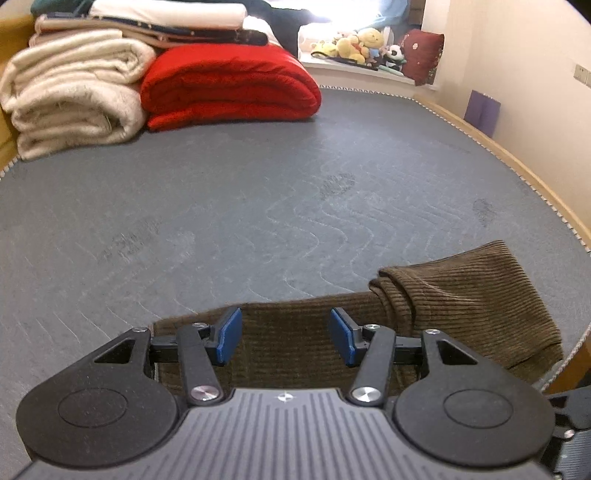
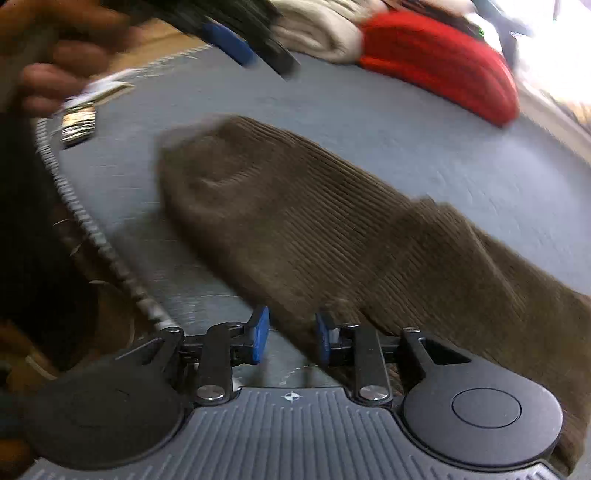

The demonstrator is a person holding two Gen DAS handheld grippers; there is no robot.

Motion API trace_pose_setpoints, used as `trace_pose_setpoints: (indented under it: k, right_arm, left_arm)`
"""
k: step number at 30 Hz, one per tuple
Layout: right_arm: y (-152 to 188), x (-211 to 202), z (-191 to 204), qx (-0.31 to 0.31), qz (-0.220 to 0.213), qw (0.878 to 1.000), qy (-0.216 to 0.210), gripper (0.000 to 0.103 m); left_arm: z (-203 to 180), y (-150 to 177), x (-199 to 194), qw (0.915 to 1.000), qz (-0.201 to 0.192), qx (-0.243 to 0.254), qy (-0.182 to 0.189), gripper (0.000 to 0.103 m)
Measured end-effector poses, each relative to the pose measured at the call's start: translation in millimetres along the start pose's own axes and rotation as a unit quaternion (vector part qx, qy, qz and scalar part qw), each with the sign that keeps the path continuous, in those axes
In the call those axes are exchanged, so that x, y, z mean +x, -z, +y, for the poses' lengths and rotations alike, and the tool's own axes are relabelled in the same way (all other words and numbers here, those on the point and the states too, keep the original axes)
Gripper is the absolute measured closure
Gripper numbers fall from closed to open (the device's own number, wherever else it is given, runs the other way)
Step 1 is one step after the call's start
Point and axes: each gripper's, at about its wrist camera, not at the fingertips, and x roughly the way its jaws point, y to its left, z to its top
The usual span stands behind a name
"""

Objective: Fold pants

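Brown corduroy pants (image 1: 461, 295) lie flat on the grey mattress (image 1: 258, 206) near its front edge, with one part folded over at the right. My left gripper (image 1: 286, 336) hovers over the pants' near edge, open, with nothing pressed between its blue pads. In the blurred right wrist view the pants (image 2: 314, 229) stretch from the middle to the lower right. My right gripper (image 2: 291, 338) is open at their near edge; the cloth lies under its right pad (image 2: 324, 339). A hand (image 2: 55, 55) at the upper left holds the other gripper, of which a blue pad (image 2: 229, 44) shows.
A folded cream blanket (image 1: 74, 96), a red blanket (image 1: 229, 85) and a stack of folded clothes (image 1: 166, 22) sit at the mattress's far left. Stuffed toys (image 1: 354, 44) and a red cushion (image 1: 421, 55) are on the sill. The wooden bed frame (image 1: 517, 166) runs along the right.
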Motion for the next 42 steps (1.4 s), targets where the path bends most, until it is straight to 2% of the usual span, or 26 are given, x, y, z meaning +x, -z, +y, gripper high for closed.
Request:
trace_pose_setpoints:
  k: [2,4,8,10,16,18,20,21,23,25,29,30,32,35,36,38,40,42]
  right_arm:
    - [0,-18,-1,-0.019,-0.016,1.0,-0.003,0.064]
    - [-2,-26,-15,-0.022,-0.023,0.999,0.015,0.06]
    - [8,-9,-48,0.0,-0.001,0.997,0.078,0.06]
    - [9,5,-58,0.004,0.005,0.996,0.084,0.06]
    - [23,50,-43,-0.077,0.031,0.99,0.11,0.06]
    - [28,53,-39,-0.101,0.022,0.988,0.117,0.06]
    - [26,53,-39,-0.113,0.018,0.987,0.115,0.066]
    - [25,53,-41,-0.111,0.017,0.988,0.109,0.086]
    - [24,49,-46,-0.102,0.003,0.99,0.101,0.099]
    - [24,42,-49,-0.095,-0.017,0.99,0.106,0.1]
    - [14,-13,-50,-0.05,-0.114,0.987,0.101,0.1]
    - [15,-22,-47,-0.051,-0.125,0.986,0.097,0.1]
    - [25,-23,-40,-0.065,-0.112,0.988,0.083,0.1]
    - [43,4,-37,-0.068,-0.032,0.997,0.029,0.1]
    - [47,12,-32,-0.083,-0.014,0.996,0.019,0.1]
    - [48,17,-21,-0.11,-0.014,0.993,0.036,0.093]
    - [44,14,-20,-0.097,-0.026,0.994,0.043,0.073]
    - [39,10,-20,-0.086,-0.047,0.993,0.065,0.058]
  left_arm:
    - [0,1,4,0.9999,0.008,-0.007,0.012,0.044]
    - [-2,1,9,0.9997,0.018,-0.011,0.015,0.044]
    - [-14,-6,14,0.9996,0.018,-0.008,0.022,0.044]
    - [-21,-8,18,0.9996,0.018,-0.002,0.021,0.044]
    - [-31,-9,30,0.9995,0.029,0.011,0.007,0.044]
    - [-31,-9,33,0.9995,0.03,0.011,0.002,0.044]
    - [-29,-10,35,0.9995,0.031,0.007,-0.001,0.044]
    - [-29,-10,35,0.9995,0.032,0.005,-0.002,0.044]
    - [-27,-11,35,0.9995,0.03,0.003,-0.002,0.044]
    - [-25,-11,35,0.9996,0.029,-0.001,-0.002,0.044]
    - [-25,-11,33,0.9996,0.027,-0.002,0.002,0.044]
    - [-26,-10,33,0.9996,0.027,-0.001,0.002,0.044]
    - [-26,-10,34,0.9996,0.028,0.0,0.004,0.044]
    - [-27,-11,35,0.9996,0.029,0.0,0.003,0.044]
    - [-28,-11,35,0.9995,0.03,0.0,0.004,0.044]
    - [-28,-11,35,0.9995,0.03,0.002,0.005,0.044]
    - [-27,-10,36,0.9995,0.031,0.006,0.004,0.044]
    - [-26,-10,37,0.9994,0.033,0.009,0.004,0.044]
